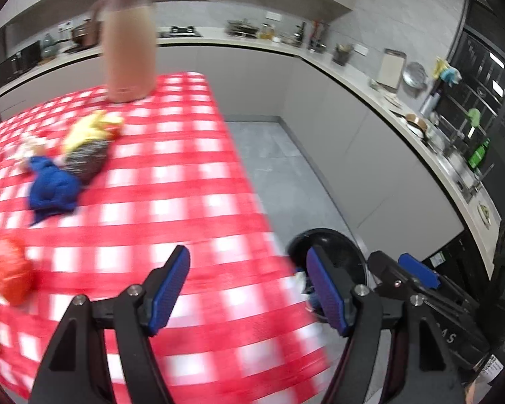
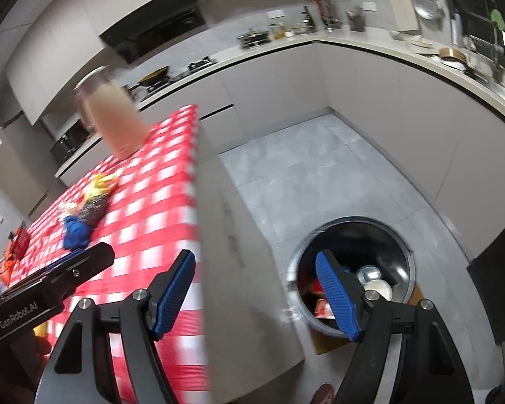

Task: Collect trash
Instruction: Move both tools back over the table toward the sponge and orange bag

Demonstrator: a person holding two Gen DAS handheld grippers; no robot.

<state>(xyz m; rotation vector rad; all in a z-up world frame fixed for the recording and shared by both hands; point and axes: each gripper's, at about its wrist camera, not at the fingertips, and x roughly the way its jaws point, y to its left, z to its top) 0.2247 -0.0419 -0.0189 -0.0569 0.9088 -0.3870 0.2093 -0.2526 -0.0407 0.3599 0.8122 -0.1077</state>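
Trash lies on the red-checked tablecloth (image 1: 185,181): a blue crumpled piece (image 1: 52,190), a dark speckled wrapper (image 1: 86,160) with a yellow wrapper (image 1: 91,128) behind it, and a red crumpled piece (image 1: 10,269) at the left edge. My left gripper (image 1: 249,289) is open and empty above the table's right edge. A round metal trash bin (image 2: 397,245) stands on the floor beside the table with trash inside. My right gripper (image 2: 256,293) is open and empty, between the table edge and the bin. The blue piece (image 2: 75,232) also shows in the right wrist view.
A tall beige jug (image 1: 129,43) stands at the table's far corner. Grey kitchen cabinets and a counter (image 1: 353,74) with utensils run around the room. Grey tiled floor (image 2: 320,175) lies between table and cabinets. A dark object (image 2: 495,279) stands at the right.
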